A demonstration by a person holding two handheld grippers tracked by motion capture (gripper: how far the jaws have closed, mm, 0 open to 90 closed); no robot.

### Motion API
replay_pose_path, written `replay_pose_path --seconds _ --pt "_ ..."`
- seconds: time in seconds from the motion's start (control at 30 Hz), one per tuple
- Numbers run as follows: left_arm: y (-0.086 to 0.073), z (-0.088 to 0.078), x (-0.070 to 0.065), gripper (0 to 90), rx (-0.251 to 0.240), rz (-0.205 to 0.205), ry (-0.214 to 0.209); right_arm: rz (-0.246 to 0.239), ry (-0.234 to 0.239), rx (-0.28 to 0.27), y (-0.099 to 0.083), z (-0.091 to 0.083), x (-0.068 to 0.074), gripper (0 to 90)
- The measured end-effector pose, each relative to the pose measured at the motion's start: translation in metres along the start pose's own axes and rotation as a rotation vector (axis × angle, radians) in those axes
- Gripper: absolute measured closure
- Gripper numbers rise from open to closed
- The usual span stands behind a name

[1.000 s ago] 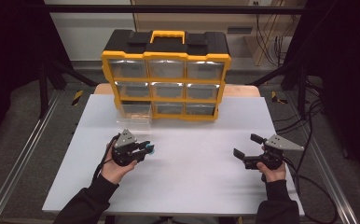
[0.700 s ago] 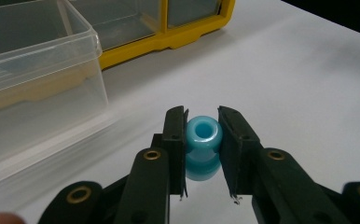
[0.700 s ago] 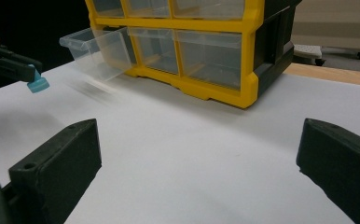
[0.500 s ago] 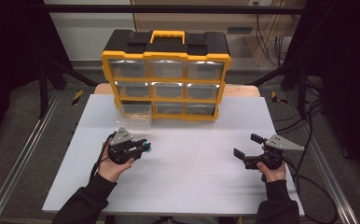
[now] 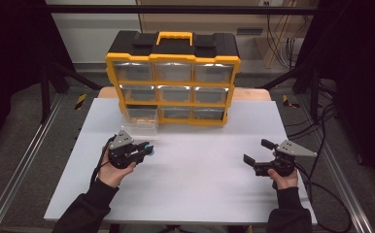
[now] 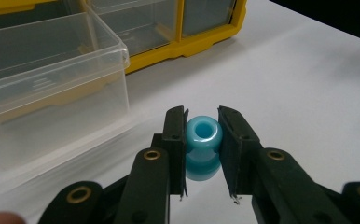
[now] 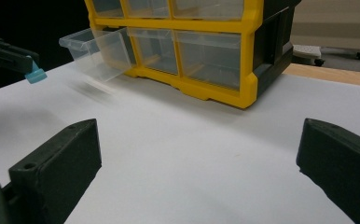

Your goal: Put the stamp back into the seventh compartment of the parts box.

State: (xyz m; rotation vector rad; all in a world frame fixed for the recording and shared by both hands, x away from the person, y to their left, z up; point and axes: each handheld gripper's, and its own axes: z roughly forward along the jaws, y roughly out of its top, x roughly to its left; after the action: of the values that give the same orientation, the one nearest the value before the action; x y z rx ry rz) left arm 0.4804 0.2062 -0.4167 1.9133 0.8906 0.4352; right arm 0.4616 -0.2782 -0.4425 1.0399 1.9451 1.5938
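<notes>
My left gripper [image 5: 146, 149] [image 6: 203, 149] is shut on a light blue spool-shaped bead [image 6: 203, 145] [image 5: 148, 148] [image 7: 35, 74], held above the white table just in front of a clear plastic drawer [image 5: 142, 118] [image 6: 43, 88] [image 7: 99, 51]. That drawer is pulled out of the bottom-left slot of the yellow and black drawer cabinet [image 5: 173, 77] [image 7: 197, 42]. My right gripper [image 5: 257, 152] [image 7: 197, 168] rests low over the table at the right, jaws wide open with nothing between them.
The white table [image 5: 195, 170] stretches between the two hands. The cabinet stands at its far edge with its other clear drawers closed. Metal rails and cables run along both sides of the table.
The left hand has shifted slightly toward the pulled-out drawer with the blue bead still in its jaws. The right hand has stayed where it was.
</notes>
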Motion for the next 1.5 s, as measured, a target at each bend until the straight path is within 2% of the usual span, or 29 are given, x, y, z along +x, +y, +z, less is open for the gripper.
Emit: replay_pose_path --seconds 1.5 --pt "0.012 -0.02 0.022 72.5 -0.053 -0.03 0.055 -0.001 0.001 0.001 0.0 0.0 0.0 0.3"
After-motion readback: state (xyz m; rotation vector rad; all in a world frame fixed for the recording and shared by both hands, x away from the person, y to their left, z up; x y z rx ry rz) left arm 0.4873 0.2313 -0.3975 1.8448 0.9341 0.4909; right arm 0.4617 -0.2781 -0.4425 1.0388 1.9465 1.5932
